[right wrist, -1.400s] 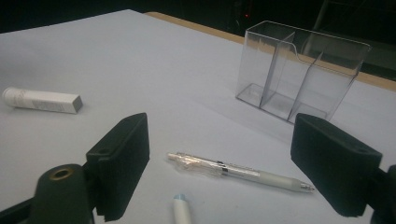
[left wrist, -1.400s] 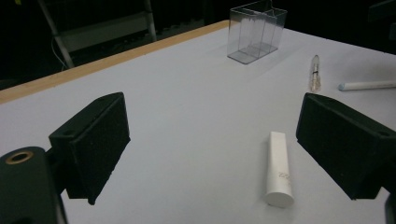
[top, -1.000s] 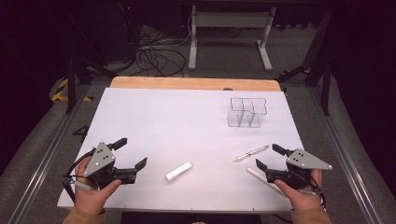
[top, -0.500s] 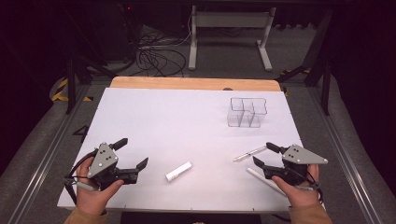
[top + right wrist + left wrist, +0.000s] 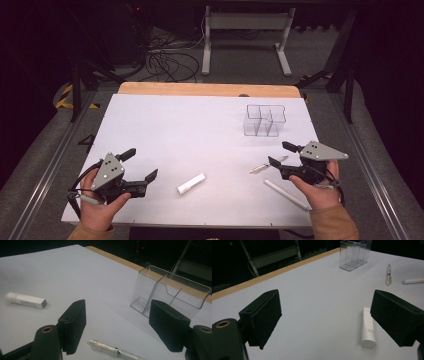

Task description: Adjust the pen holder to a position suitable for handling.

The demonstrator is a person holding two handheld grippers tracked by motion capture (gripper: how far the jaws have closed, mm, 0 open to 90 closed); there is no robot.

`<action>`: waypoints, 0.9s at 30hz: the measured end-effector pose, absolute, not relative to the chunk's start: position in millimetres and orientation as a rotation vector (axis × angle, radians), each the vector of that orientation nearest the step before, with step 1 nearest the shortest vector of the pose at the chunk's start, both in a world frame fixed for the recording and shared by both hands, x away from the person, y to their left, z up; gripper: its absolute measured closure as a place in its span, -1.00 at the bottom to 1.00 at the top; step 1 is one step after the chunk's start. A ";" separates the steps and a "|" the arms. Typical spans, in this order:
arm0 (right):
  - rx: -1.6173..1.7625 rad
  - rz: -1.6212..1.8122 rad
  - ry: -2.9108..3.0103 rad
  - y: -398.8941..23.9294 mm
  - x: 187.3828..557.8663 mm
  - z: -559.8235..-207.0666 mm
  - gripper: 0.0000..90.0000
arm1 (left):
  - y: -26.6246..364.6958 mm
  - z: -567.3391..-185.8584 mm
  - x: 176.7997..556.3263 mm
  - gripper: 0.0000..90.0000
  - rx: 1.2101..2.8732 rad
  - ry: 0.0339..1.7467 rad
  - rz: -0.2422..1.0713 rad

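Nearest the person, a long white stick [image 5: 286, 194] lay on the white table [image 5: 200, 125] just beside the right hand [image 5: 320, 190], running slantwise toward the near right corner. The right gripper [image 5: 278, 156] was held low over the sheet with its jaws spread wide and nothing between them; in the right gripper view the clear pen [image 5: 113, 349] lay on the table just below and between the two black jaws, not touched by either. In the high view that clear pen [image 5: 267, 164] lay slantwise right at the tips of the lower jaw.

On the other side, the left hand [image 5: 100, 200] held the left gripper [image 5: 140, 165] near the front left of the table, its jaws likewise wide apart and empty. The short white tube [image 5: 191, 183] lay flat on the sheet between the two grippers, nearer the left one and clear of it; in the left gripper view the tube [image 5: 368, 327] sat just inside the right-hand jaw, one round end toward the camera.

Farther back, on the right half of the table, stood an upright clear plastic organiser [image 5: 264, 120] with several compartments, well apart from both grippers. Beyond it ran the wooden table edge [image 5: 210, 89], then dark floor with a tangle of cables [image 5: 167, 62].
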State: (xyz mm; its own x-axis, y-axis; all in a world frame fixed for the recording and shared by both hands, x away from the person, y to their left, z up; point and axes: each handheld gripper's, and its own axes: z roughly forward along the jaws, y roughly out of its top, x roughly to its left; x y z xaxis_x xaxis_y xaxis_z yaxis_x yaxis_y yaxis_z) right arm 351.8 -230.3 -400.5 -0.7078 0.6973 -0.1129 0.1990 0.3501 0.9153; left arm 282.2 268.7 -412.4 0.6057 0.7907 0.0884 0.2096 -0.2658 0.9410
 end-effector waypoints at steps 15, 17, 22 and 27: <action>0.679 1.323 2.202 -224.7 368.5 -392.1 -0.02 | 270.4 -412.4 282.8 -0.77 1.790 0.820 0.689; 0.665 1.304 2.208 -223.8 373.1 -389.7 -0.02 | 270.5 -412.3 282.8 -0.77 1.791 0.819 0.689; 0.659 1.259 2.217 -226.3 387.9 -379.3 -0.03 | 271.3 -411.5 282.0 -0.77 1.790 0.818 0.686; 0.671 1.218 2.238 -227.0 401.8 -374.5 -0.10 | 272.6 -409.8 281.3 -0.77 1.784 0.817 0.687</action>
